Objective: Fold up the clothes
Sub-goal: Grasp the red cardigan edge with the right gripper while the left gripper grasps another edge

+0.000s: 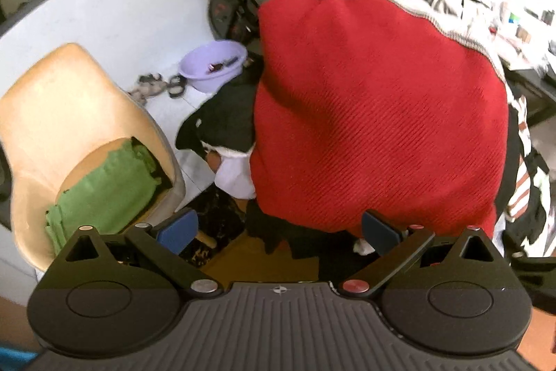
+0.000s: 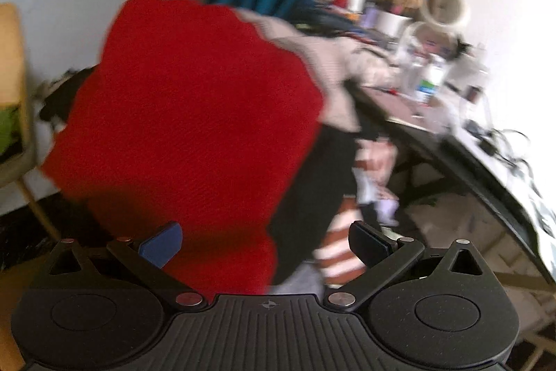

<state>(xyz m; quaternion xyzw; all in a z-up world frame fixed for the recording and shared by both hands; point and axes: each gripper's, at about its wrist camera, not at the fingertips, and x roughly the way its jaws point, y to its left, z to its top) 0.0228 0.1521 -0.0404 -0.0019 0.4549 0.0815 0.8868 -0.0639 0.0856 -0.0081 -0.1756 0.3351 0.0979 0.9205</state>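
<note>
Red knit garment [image 1: 378,113]: ribbed weave, bunched into a broad rounded mound with no flat fold visible, lying uppermost on a heap of clothes; a grey-and-white trimmed edge runs along its upper right side. Beneath and beside it: black garment [image 1: 226,124] spilling out to the left with a white piece [image 1: 234,174] below it, and a red-and-white striped item [image 2: 338,249] at the lower right. Separate entry: green cloth [image 1: 104,190], folded into a rough rectangle, resting on the seat of a tan chair [image 1: 52,99] well left of the heap.
</note>
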